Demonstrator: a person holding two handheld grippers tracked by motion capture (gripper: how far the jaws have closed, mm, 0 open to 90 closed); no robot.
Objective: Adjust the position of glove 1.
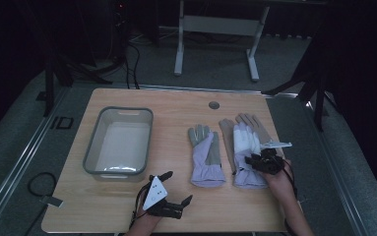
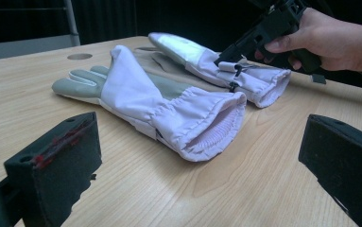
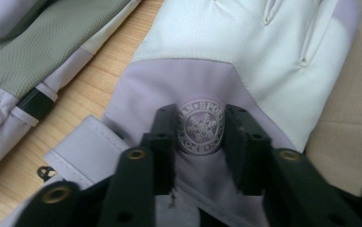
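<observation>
Two lavender-and-grey gloves flat on wooden table (image 1: 127, 206), both to the right of the grey bin (image 1: 118, 141).

Right glove (image 1: 247, 152): farther from the bin, partly overlying a tan piece of cloth (image 1: 257, 125). Long axis running near edge to far edge; fingers pointing away from the person, gathered cuff toward the person. Left glove (image 1: 205, 156): between bin and right glove, just beside the latter, same heading.

Right gripper (image 1: 265, 163) down on the right glove near the cuff; jaws drawn in on either side of the round snowflake badge (image 3: 200, 126), fabric bunched up between the pads, pinched on the glove by the look of it.

Left gripper (image 1: 172, 191) near the table's front edge, below the bin's near corner, jaws wide apart, nothing between them.

Handling, by judgement: light, soft, padded, limp. Likely to fold and dangle when lifted from one point. Shell fabric smooth, perhaps slippery, so a deep pinch of bunched cloth preferable. Best holds: elastic cuff, or the back of the hand at the badge. Not fragile.
</observation>
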